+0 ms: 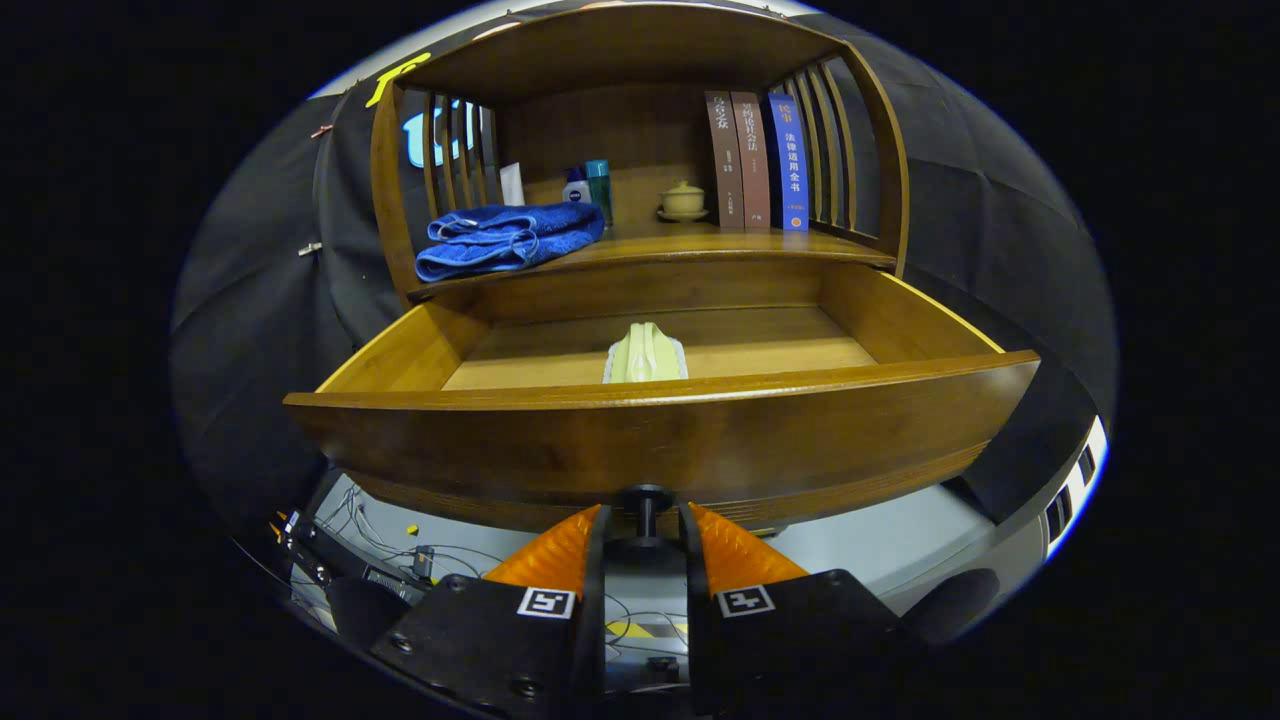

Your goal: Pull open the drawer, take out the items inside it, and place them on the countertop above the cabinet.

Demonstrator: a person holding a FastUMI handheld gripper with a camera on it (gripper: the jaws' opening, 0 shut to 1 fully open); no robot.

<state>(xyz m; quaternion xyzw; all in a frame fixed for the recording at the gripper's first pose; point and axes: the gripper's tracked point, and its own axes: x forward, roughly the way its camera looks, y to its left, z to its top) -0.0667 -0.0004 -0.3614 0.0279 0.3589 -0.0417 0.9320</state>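
gripper view: the drawer [660, 440] is pulled well out of the wooden cabinet [640, 60], its curved front panel just ahead of the fingers. the gripper [645, 520] sits at the drawer's small dark knob [647, 505] — the knob's stem stands between the two fingertips, jaws drawn close around it. looks clamped on the knob, though contact on both sides is hard to confirm at this angle.

inside the drawer a pale green folded item [645, 355] lies on the drawer floor, about midway between the side walls and near the front panel, which hides its lower part. probably cloth or a soft pouch, can't tell which.

above the drawer the countertop [700, 243] holds a folded blue towel [505, 238] toward the left, hanging slightly over the front edge. behind it a white tube [512, 184], a small blue-and-white bottle [575, 186] and a teal container [598, 185] stand near the back wall. a small lidded cup on a saucer [683, 200] sits near the middle — just beside it three upright books [757, 160], two brown and one blue, lean against the slatted right side.

below the drawer, cables [400, 545] and gear on a grey floor.
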